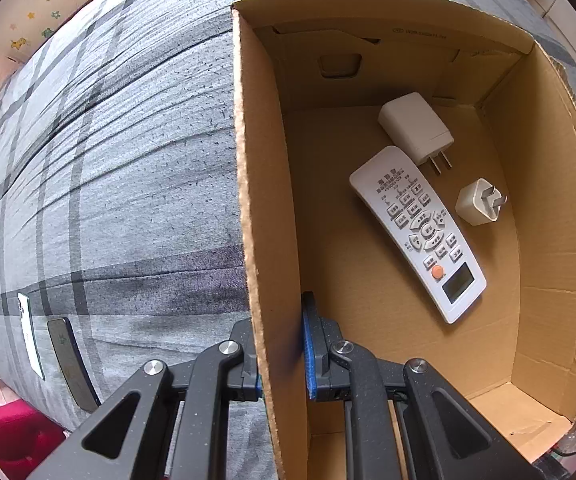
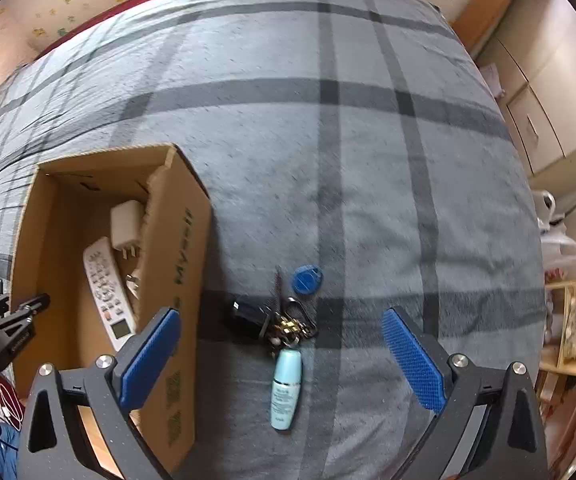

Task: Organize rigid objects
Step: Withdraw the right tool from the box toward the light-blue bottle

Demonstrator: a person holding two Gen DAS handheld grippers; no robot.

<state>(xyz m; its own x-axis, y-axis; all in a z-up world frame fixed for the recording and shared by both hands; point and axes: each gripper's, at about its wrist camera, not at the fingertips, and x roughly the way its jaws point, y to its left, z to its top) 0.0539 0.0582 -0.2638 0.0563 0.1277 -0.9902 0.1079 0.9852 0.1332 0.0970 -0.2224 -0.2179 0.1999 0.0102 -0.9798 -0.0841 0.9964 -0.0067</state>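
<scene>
your right gripper hangs with jaws wide apart over the small bottle, its long axis running along the gap toward you.

your left gripper is clamped on the cardboard box wall, so the right hand is the nearer one. the bottle lies on the bedspread just below the key bunch and blue tag, right of the box. a grasp across the bottle's width looks ready, in my judgement. only the left view shows the box floor fully: remote, large charger, small plug, plus two phones outside.
</scene>
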